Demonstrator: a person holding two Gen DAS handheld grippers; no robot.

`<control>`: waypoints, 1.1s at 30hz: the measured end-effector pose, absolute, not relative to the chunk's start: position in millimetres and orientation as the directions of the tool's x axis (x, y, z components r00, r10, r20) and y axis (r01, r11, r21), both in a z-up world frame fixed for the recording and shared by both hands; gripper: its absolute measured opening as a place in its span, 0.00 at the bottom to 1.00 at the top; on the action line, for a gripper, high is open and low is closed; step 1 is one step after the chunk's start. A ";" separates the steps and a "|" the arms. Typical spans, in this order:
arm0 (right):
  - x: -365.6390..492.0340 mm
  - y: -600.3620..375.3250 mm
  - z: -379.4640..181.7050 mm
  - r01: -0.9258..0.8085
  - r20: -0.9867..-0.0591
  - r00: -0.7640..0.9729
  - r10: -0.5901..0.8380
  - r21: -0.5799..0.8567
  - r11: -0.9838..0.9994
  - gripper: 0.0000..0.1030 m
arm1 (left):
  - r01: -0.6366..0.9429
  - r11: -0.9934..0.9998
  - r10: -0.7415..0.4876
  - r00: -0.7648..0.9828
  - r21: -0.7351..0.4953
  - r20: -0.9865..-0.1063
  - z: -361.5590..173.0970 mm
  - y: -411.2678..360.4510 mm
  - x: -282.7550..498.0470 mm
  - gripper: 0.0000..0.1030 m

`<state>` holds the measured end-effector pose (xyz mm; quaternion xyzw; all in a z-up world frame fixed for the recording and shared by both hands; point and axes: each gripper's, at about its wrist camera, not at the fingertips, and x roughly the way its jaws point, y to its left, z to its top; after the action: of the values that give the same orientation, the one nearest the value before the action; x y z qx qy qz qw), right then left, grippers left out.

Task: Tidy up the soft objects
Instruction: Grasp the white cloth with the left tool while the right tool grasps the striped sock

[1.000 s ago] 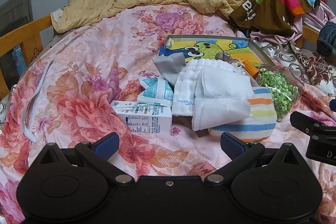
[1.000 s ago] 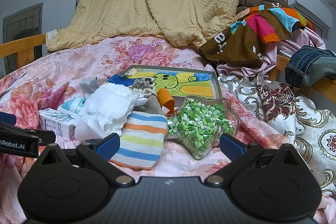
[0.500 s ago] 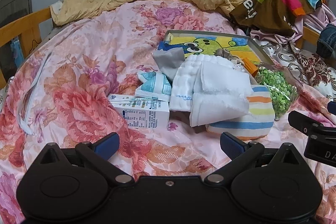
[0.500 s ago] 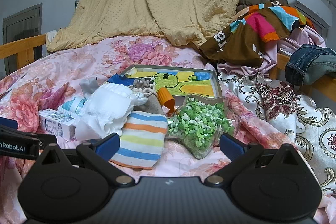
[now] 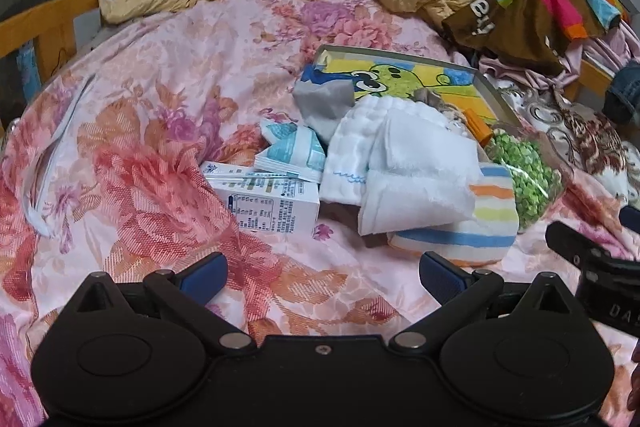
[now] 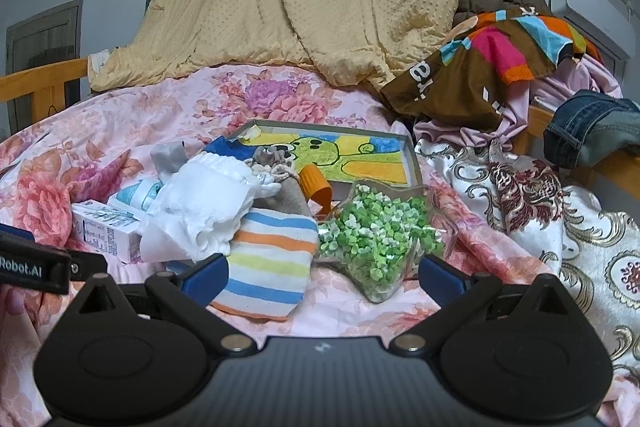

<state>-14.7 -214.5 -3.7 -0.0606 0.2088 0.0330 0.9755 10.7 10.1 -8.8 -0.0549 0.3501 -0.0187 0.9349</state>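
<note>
Left gripper (image 5: 322,273): jaws wide apart, empty, hovering over the floral bedspread (image 5: 160,115).
Right gripper (image 6: 324,273): also spread open, holding nothing; low, just short of the pile.
Soft pile: white folded cloth (image 5: 404,179) lies on top of a striped towel (image 6: 268,251), mid-bed, in front of a shallow tray (image 6: 332,155).
Bearing: striped towel sits ahead and left of the right gripper, ahead and right of the left one.
Long axis: towel runs roughly away from the right gripper.
Nearer hand: right, by my judgement.
Clutter: carton (image 5: 276,203), bag of green bits (image 6: 372,239) beside the towel.
</note>
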 end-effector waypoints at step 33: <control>43.8 -166.7 -61.6 -0.442 -0.461 0.862 0.210 -0.480 0.758 0.88 | 0.500 0.865 -0.348 0.653 0.038 -0.673 -24.1 -45.6 101.9 0.88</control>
<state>43.8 -166.7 -61.6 -0.2988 0.1937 0.1776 0.9174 101.9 -45.6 -24.1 0.1105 0.3440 -0.2347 0.9024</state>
